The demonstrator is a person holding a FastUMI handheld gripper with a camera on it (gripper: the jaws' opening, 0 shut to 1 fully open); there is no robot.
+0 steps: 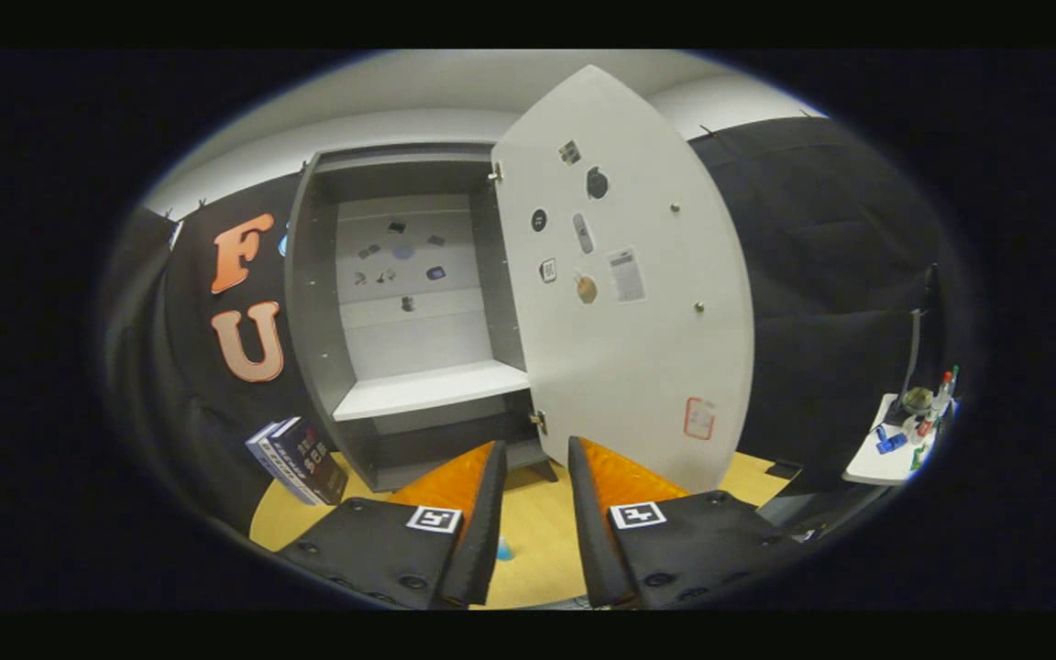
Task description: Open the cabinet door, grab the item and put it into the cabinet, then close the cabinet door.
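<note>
Gripper view: hand-held gripper [535, 477] released, fingers parted with only bare worktop [537, 541] showing between them, grasping nothing. Straight ahead and beyond the fingertips, cabinet [308, 302] standing open, its door [638, 302] swung wide to the right, hinged edge just beyond the right fingertip. Inside, a white shelf [427, 390] bare, small stickers or magnets on the back wall and on the door's inner face.

Likely the item: books [299, 458], standing tilted on the worktop just beside the cabinet's left wall, off to the left of the left finger, long axis roughly upright and leaning. Probably a swing leftward first, then a carry right to the shelf. Far right, a small white table [867, 467] holding bottles and oddments.
</note>
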